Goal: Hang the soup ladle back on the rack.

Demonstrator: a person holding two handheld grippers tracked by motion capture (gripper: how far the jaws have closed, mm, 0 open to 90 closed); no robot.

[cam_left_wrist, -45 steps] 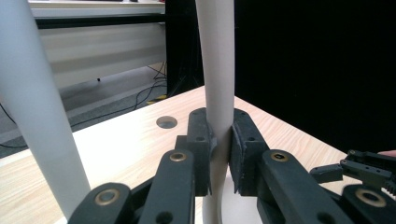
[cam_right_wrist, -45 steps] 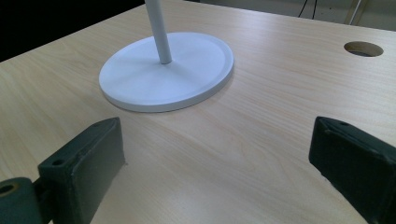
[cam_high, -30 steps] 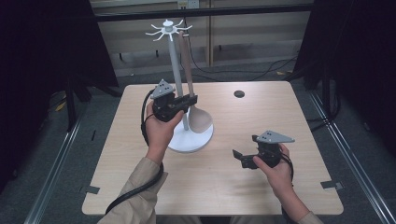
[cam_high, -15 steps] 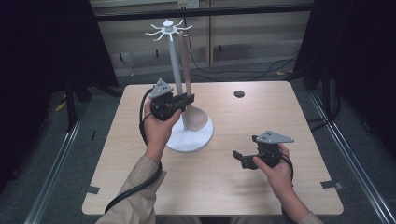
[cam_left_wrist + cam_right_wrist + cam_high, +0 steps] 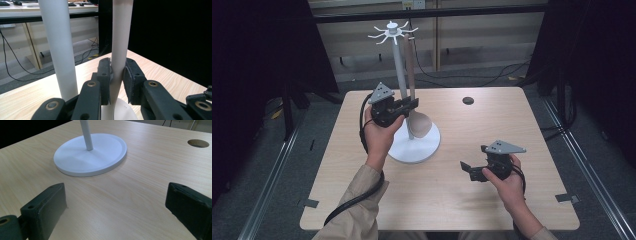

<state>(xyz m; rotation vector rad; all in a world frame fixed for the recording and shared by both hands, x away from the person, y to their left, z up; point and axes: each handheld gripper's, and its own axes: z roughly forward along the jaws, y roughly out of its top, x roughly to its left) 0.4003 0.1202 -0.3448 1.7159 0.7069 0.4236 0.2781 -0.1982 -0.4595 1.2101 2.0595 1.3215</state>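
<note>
At about 10 o'clock from the table's middle in the high view, the left gripper point(image 5: 412, 104) is raised off the table point(image 5: 532, 130) and points toward 3 o'clock, level with the tabletop. Its 2 jaws have just been easing apart a little, with the handle of the wooden spoon point(image 5: 410, 65) between them. In the left gripper view, the handle point(image 5: 120, 47) runs upright between the black pads point(image 5: 104, 75); the pad on the left of that view touches it, while a thin gap seems to show at the other pad, so the pinch looks slack. The left hand point(image 5: 379, 134) wraps the gripper body from below, the forearm in a tan sleeve rising from 6 o'clock, and a black cable loops down beside the wrist.

The spoon hangs upright from the spoked top of the white stand point(image 5: 400, 65), just beside its pole at 3 o'clock, its bowl point(image 5: 419, 125) low over the round base point(image 5: 416, 147).

At 5 o'clock from the stand, well apart from it, the right gripper point(image 5: 468, 170) sits low over the table, pointing toward 9 o'clock. Its jaws are spread wide, nothing between them; the right gripper view shows bare wood between the 2 pads point(image 5: 45, 207) and the base point(image 5: 90, 155) beyond. The right hand point(image 5: 507, 177) grips it from 5 o'clock.

A dark round hole point(image 5: 468, 100) lies at 1 o'clock on the table.
</note>
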